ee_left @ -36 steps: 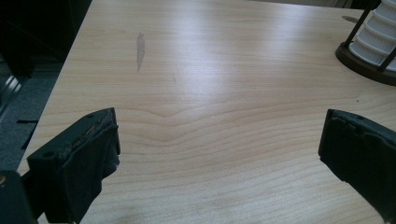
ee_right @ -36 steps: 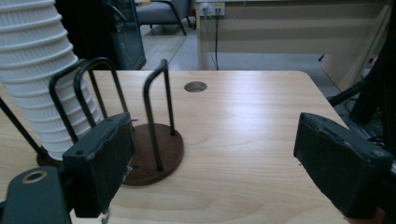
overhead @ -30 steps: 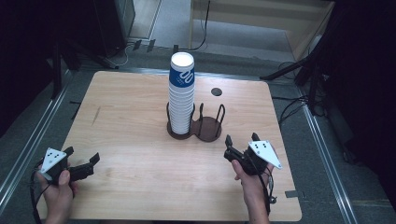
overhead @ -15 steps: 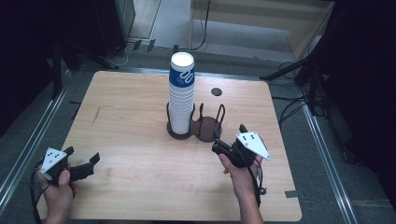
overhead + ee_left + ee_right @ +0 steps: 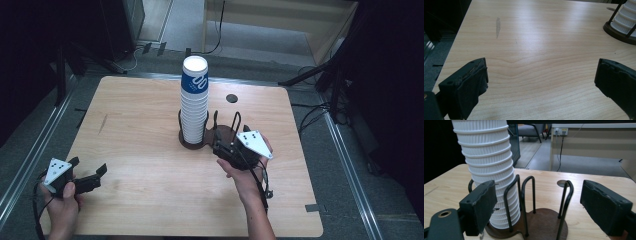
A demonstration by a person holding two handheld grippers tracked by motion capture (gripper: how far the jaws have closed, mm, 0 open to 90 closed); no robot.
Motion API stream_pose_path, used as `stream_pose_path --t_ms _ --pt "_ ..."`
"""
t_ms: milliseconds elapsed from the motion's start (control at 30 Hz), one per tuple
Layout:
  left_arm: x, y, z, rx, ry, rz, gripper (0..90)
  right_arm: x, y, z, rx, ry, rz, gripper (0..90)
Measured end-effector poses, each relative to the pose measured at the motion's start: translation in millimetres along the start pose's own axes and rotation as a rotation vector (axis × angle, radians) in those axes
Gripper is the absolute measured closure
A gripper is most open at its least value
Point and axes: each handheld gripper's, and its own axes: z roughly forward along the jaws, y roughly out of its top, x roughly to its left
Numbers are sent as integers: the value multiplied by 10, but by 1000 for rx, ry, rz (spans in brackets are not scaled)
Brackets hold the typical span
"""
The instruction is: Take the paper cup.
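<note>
Black-jawed right hand-held gripper [image 5: 218, 145], closing yet empty, faces the cup holder [image 5: 220, 135].

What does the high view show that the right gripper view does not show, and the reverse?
High view alone: the printed blue top cup of the stack, the left hand-held gripper near the table's front left corner, and both forearms. Right gripper view alone: a wall socket and a chair base on the floor behind the table. Both share the ribbed white cup stack, the dark wire cup holder, the wooden table, and the right hand-held gripper, its jaws apart with nothing held.
</note>
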Motion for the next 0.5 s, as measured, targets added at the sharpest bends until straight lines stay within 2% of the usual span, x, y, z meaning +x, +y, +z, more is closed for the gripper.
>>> stream_pose_path --t_ms 267,500 --pt "-5 2 2 1 4 6 0 158 87 99 6 17 -18 153" --pt "-15 0 2 -4 11 9 0 246 162 162 -3 40 -9 154"
